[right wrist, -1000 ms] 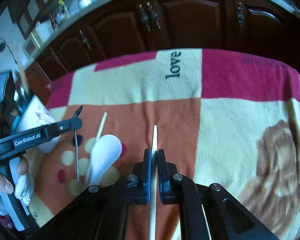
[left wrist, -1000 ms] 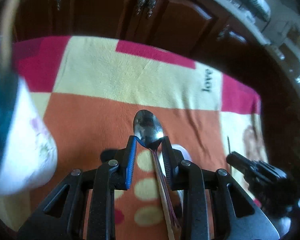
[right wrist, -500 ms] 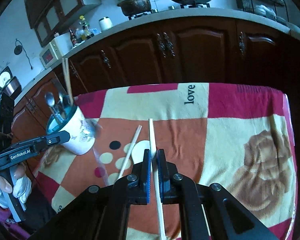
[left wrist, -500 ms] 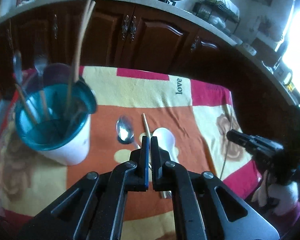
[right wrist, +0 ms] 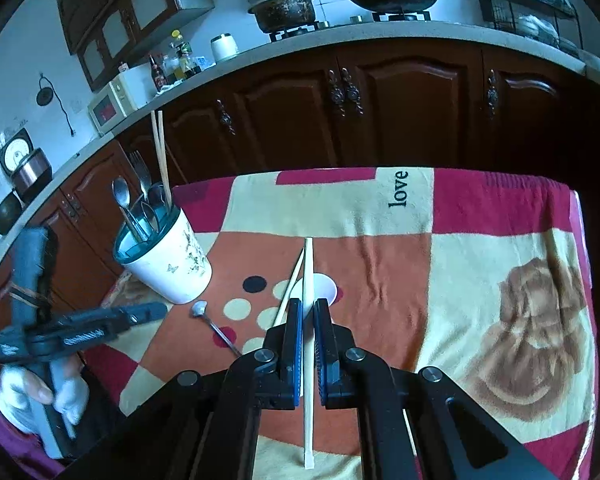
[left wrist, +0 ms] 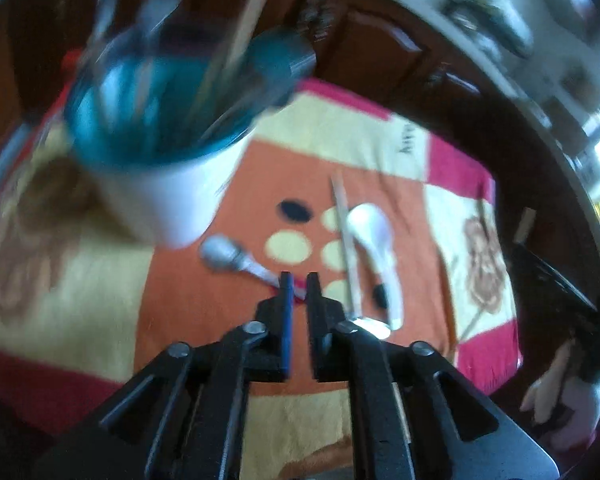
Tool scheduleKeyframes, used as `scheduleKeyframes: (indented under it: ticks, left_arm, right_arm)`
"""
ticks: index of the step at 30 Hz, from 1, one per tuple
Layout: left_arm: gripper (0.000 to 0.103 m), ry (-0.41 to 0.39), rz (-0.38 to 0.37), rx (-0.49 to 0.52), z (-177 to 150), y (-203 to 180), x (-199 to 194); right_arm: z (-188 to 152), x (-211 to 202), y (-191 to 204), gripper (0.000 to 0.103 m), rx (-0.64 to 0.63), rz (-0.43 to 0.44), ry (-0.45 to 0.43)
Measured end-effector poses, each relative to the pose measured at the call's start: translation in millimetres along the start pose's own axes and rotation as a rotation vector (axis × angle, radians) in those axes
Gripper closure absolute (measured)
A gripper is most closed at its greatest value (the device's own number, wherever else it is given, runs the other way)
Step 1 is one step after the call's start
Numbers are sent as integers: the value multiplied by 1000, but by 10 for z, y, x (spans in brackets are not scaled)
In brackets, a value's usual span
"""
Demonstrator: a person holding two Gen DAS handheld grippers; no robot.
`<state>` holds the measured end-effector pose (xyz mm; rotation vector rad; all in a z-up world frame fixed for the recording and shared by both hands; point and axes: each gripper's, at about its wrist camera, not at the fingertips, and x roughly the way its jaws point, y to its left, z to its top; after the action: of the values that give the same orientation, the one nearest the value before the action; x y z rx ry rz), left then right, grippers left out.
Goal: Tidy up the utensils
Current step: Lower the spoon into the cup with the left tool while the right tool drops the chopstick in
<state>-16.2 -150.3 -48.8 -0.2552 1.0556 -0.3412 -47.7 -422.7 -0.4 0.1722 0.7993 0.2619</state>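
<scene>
Chopstick [right wrist: 308, 400] sat clamped lengthwise in the right tongs [right wrist: 308, 306], which were closed narrowly on it with its thick end trailing back past them and its tip pointing forward, well to the right of the cup [right wrist: 172, 264] and apart from it. It looked light, stiff and smooth, so a grip near the middle should keep it from pivoting. A grip too close to one end would probably let it swing or slip on the way into the cup. The left tongs [left wrist: 297, 280] showed only a slim gap with nothing between the pads, poised just above the thin handle of the metal spoon [left wrist: 224, 256]. That spoon lay flat on the blanket [right wrist: 480, 248], its bowl almost at the foot of the cup and its handle running away from the cup. It seemed hard, slick and low-lying, best pinched across the handle where the soft cloth gives under it. On the side away from the cup lay a second chopstick [left wrist: 344, 232] and, touching or nearly touching it, a white spoon [left wrist: 374, 236] that may be ceramic and brittle. The white, teal-rimmed cup already held spoons, a fork and upright chopsticks. Beyond the cup stood dark cabinets [right wrist: 400, 112].
</scene>
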Motion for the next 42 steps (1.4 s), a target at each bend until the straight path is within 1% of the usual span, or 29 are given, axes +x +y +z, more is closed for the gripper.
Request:
scheduleKeyframes:
  ticks: [1, 2, 4, 5, 7, 12, 15, 18, 19, 20, 23, 24, 25, 26, 27, 29, 31, 34, 36, 40, 42]
  left_arm:
    - [85, 21, 5, -36, -34, 77, 60]
    - [81, 42, 12, -79, -67, 164, 119]
    - [79, 55, 11, -160, -106, 294, 179]
    - [74, 53, 11, -193, -112, 333, 207]
    - [65, 40, 17, -209, -111, 318, 239]
    - [65, 29, 49, -220, -57, 163, 449]
    - [65, 9, 75, -262, 1, 156, 553]
    - [65, 23, 99, -299, 42, 166, 702]
    - [65, 2, 104, -305, 54, 158, 691]
    - [65, 0, 111, -309, 72, 146, 703]
    - [65, -17, 101, -337, 119, 165, 722]
    - [66, -20, 98, -345, 131, 181, 729]
    - [76, -19, 102, -348, 137, 191, 737]
    - [94, -8, 110, -342, 143, 201, 755]
    - [96, 4, 106, -332, 140, 223, 777]
    - [97, 2, 83, -323, 127, 250, 776]
    - [98, 20, 63, -317, 104, 282, 752]
    - [99, 47, 34, -309, 17, 345, 651]
    - [100, 57, 11, -285, -54, 360, 547]
    - [101, 42, -28, -214, -141, 314, 269]
    - [101, 17, -43, -175, -152, 281, 92]
  right_arm:
    - [-18, 2, -15, 98, 4, 6, 0]
    - [-36, 2, -21, 98, 6, 9, 2]
    - [-63, 17, -45, 98, 9, 15, 7]
    - [-71, 23, -64, 98, 11, 21, 7]
    - [-72, 23, -87, 98, 18, 30, 4]
    - [-62, 51, -160, 98, 29, 51, 1]
    - [-58, 60, -197, 98, 35, 60, -2]
    - [-54, 64, -222, 98, 38, 70, -4]
    - [-52, 68, -229, 98, 40, 72, -4]
    - [-50, 71, -234, 98, 41, 75, -5]
    - [-39, 84, -234, 98, 40, 81, -5]
    - [-37, 91, -234, 98, 40, 84, -4]
    - [-34, 98, -228, 98, 39, 86, -3]
    - [-32, 102, -219, 98, 37, 85, -3]
    - [-31, 108, -219, 98, 37, 86, -3]
    - [-23, 105, -197, 98, 37, 88, -6]
    - [-16, 94, -183, 98, 33, 87, -10]
    - [2, 36, -132, 98, 24, 84, -21]
    - [18, -9, -98, 98, 17, 85, -28]
    - [43, -103, 12, 98, -8, 83, -42]
    - [55, -143, 81, 98, -22, 76, -47]
